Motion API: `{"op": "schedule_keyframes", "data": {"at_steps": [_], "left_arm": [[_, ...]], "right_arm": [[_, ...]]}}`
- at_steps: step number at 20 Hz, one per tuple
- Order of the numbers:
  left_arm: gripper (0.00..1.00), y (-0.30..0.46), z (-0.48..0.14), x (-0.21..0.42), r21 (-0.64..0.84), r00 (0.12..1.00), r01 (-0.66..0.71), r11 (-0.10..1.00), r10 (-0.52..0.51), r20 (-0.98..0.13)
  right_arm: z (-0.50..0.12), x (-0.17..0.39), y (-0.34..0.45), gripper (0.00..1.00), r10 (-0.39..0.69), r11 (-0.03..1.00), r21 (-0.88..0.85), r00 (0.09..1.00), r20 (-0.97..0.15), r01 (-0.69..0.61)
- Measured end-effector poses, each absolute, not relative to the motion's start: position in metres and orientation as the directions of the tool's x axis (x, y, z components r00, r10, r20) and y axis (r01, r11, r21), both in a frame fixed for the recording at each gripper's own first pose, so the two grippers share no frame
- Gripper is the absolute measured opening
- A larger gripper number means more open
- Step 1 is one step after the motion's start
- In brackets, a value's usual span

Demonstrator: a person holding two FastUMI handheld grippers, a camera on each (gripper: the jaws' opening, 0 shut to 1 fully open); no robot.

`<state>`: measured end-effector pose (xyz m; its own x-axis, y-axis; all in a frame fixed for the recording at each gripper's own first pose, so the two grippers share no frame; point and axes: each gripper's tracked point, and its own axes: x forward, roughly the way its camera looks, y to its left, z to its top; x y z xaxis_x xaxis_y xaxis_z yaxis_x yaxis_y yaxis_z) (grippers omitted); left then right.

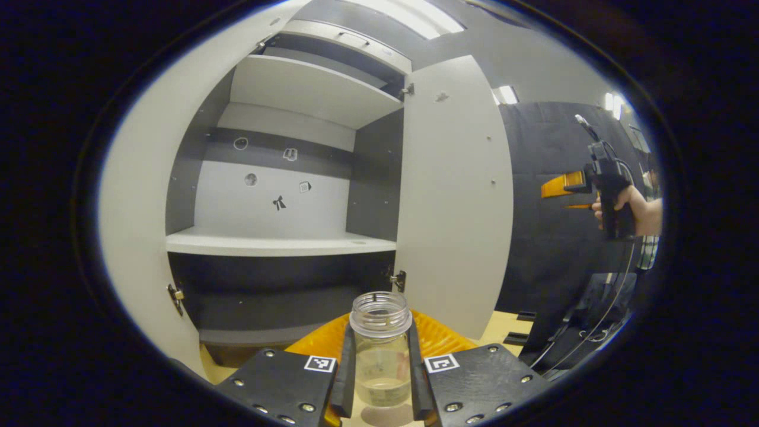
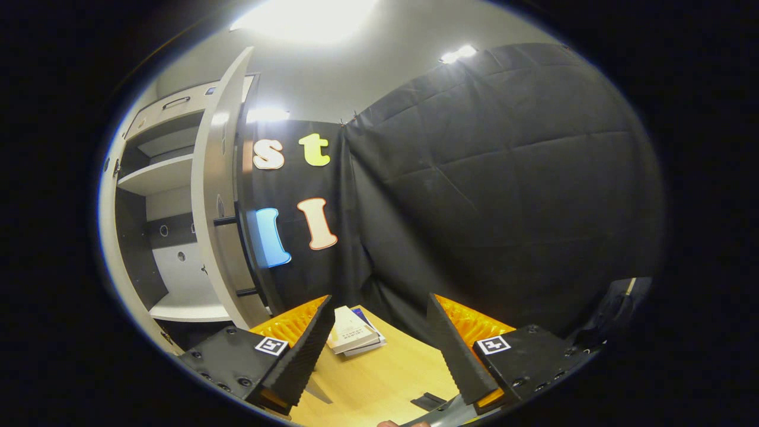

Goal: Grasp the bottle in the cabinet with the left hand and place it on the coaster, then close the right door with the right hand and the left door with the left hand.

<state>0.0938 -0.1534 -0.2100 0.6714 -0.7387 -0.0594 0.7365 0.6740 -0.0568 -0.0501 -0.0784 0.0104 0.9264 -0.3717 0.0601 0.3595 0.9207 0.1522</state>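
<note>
Carrying bottle clamped in left tongs, out of cabinet; right tongs wide, idle. Next: set on coaster, w/ doors to follow.

Cabinet: white doors and shelves, dark grey side walls, small black stickers on pale back panel. Bottle: clear glass, clear threaded neck, pale yellowish liquid low inside. Coaster: orange, ribbed pattern. Table: light wood. Books near table's far edge: white and blue covers. Booth wall: black, quilted.
</note>
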Motion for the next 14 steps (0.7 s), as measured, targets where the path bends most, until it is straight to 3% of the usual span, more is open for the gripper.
{"op": "schedule_keyframes", "data": {"at_steps": [8,9,14], "left_arm": [[0.39,-0.181,-0.295,0.084,-0.013,0.632,0.764,0.645,-0.752,-0.185],[0.39,-0.181,-0.3,0.083,-0.007,0.64,0.758,0.652,-0.745,-0.188],[0.41,-0.182,-0.321,0.074,0.015,0.644,0.753,0.657,-0.733,-0.22]], "right_arm": [[0.006,-0.076,-0.093,0.96,-0.439,0.893,0.135,0.897,0.044,0.43],[0.004,-0.077,-0.093,0.99,-0.44,0.892,0.133,0.897,0.038,0.432],[0.0,-0.082,-0.092,0.96,-0.443,0.892,0.108,0.896,0.025,0.438]]}}
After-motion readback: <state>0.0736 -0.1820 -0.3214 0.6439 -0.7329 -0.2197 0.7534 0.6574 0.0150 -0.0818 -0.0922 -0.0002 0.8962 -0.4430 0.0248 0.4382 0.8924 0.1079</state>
